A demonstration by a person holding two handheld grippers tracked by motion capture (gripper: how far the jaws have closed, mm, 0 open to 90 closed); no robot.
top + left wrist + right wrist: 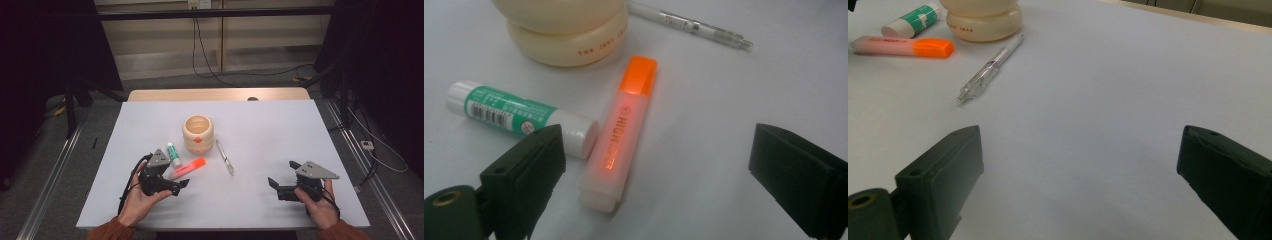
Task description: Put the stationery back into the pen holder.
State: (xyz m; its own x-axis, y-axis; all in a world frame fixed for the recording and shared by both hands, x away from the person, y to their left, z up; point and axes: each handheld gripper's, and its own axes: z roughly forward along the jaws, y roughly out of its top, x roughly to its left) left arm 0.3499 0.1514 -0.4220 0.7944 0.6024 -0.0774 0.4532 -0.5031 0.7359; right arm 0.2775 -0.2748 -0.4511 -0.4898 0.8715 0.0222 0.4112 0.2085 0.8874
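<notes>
A: What does the room look like?

B: A white tabletop (280, 150) with a wooden strip along its far edge stands on a grey floor. Dark curtains hang at both sides, and black cables run across the floor to a pale wall behind.

A: And on the tabletop?

B: A cream pot (198, 133) sits near the middle. A pen (224, 157) lies just to its right, a glue stick (174, 154) to its left, and an orange highlighter (188, 168) lies slantwise in front of the pot.

A: Where is the highlighter relative to the left tongs (183, 185)?

B: It lies flat just ahead of them. In the left gripper view its pale rear end sits between the two jaws, nearer the left one, untouched, its orange cap pointing at the pot. The glue stick's end lies just beside it. The jaws stand wide apart, holding nothing.

A: The right tongs (282, 176)?

B: Also spread apart and empty, over bare tabletop, well clear of the highlighter.
</notes>
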